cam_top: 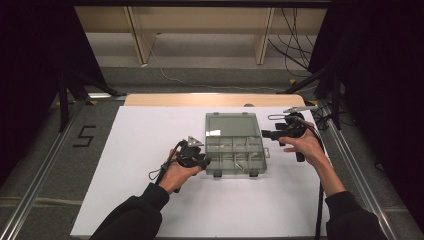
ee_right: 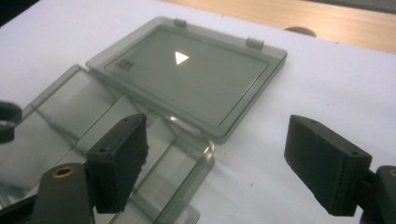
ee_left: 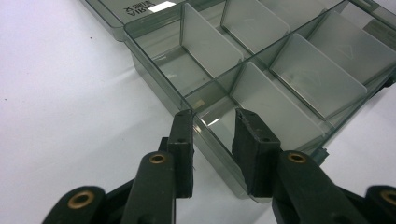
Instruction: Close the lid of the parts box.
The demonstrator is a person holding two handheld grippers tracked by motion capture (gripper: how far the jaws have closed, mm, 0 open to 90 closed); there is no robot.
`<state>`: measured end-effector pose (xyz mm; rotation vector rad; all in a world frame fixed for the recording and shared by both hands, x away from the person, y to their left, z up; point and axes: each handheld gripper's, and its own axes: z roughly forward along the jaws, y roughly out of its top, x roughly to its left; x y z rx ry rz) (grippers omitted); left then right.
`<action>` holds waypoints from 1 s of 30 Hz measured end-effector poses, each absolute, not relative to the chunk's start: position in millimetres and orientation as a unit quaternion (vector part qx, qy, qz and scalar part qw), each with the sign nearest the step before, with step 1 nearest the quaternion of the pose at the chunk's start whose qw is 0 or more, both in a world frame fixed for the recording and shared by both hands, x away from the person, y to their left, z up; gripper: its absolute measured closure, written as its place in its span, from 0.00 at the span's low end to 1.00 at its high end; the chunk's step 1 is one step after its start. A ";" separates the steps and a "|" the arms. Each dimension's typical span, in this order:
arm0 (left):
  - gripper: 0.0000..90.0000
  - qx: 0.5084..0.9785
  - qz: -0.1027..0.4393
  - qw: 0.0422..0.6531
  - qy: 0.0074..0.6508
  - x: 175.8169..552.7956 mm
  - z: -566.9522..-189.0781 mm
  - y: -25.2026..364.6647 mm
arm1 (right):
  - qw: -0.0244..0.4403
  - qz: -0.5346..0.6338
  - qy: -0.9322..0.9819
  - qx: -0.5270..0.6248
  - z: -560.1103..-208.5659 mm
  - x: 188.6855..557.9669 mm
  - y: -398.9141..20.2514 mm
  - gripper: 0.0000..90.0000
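Compartment box (cam_top: 235, 150) lies open, lid (cam_top: 231, 124) flat. Left gripper (ee_left: 212, 122) straddles its wall, jaws narrow; right gripper (ee_right: 215, 154) spread wide.

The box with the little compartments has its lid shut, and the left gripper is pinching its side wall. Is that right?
Not quite. The lid is open, lying flat behind the box, as the right gripper view shows. The left gripper does straddle the box's side wall.
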<state>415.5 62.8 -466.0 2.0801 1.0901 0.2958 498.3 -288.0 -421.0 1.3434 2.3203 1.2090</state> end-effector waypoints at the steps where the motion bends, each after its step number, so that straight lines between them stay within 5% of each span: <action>1: 0.76 0.813 0.115 0.378 0.427 415.4 -465.9 62.7 | 0.103 0.412 0.788 0.446 -420.1 501.0 -289.2 0.25; 30: 0.75 0.806 0.097 0.378 0.445 416.6 -466.0 63.0 | 0.049 0.366 0.781 0.503 -445.0 551.4 -256.6 0.22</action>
